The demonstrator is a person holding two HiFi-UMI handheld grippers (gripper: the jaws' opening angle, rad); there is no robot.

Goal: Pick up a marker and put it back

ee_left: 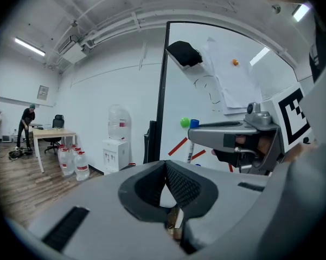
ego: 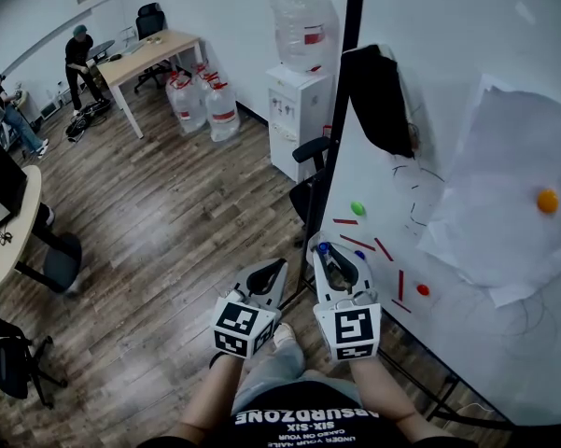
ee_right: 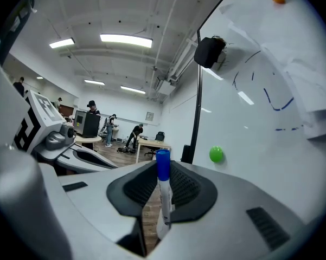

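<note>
A white marker with a blue cap stands upright between the jaws of my right gripper, which is shut on it. In the head view the same marker's blue cap sticks out of the right gripper, close to the left edge of the whiteboard. My left gripper is beside it on the left, away from the board. Its jaws are shut with their tips touching and nothing between them. The left gripper view also shows the right gripper and the blue cap.
On the whiteboard are red strips, a green magnet, an orange magnet on a paper sheet, and a black eraser. A water dispenser, spare bottles, a desk and people stand beyond on the wooden floor.
</note>
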